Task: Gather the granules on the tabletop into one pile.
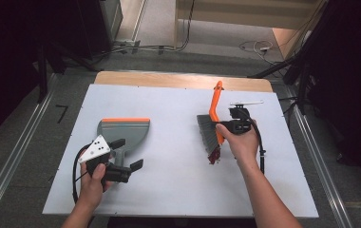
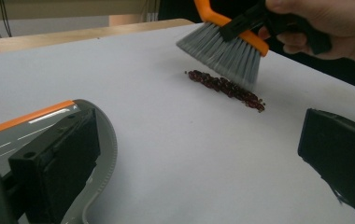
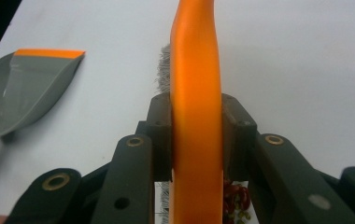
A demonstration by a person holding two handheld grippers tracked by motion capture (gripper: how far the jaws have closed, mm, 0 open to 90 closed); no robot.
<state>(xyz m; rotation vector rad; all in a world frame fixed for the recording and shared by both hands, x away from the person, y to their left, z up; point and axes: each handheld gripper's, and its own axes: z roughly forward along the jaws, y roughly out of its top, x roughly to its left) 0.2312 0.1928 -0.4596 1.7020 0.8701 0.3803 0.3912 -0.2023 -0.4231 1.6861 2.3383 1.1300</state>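
At the lower left of the high view your left gripper [image 1: 121, 164] holds the grey dustpan [image 1: 124, 130] by its handle. In the left gripper view one jaw lies against the pan and the other stands well apart at the right, so I cannot tell if the jaws truly press on the handle. The pan looks like light, stiff plastic with an orange lip [image 1: 125, 119]; I judge it will slide easily on the smooth white surface [image 1: 169, 190], so hold it low on the handle and press the lip flat.

In the middle right of the high view is the brush [image 1: 210, 130], its grey bristles [image 2: 224, 51] soft and bending. Your right gripper [image 3: 196, 140] pinches the orange handle [image 3: 196, 93], with both jaws pressed on its flat sides. The handle seems stiff and smooth, so it may turn in the jaws if you push hard; a grip close to the bristle head gives more control.

Below the bristles lies a short row of small dark red beads [image 2: 227, 87], well apart from the pan. They look hard, round and light, and I think they will roll and scatter under a quick stroke.
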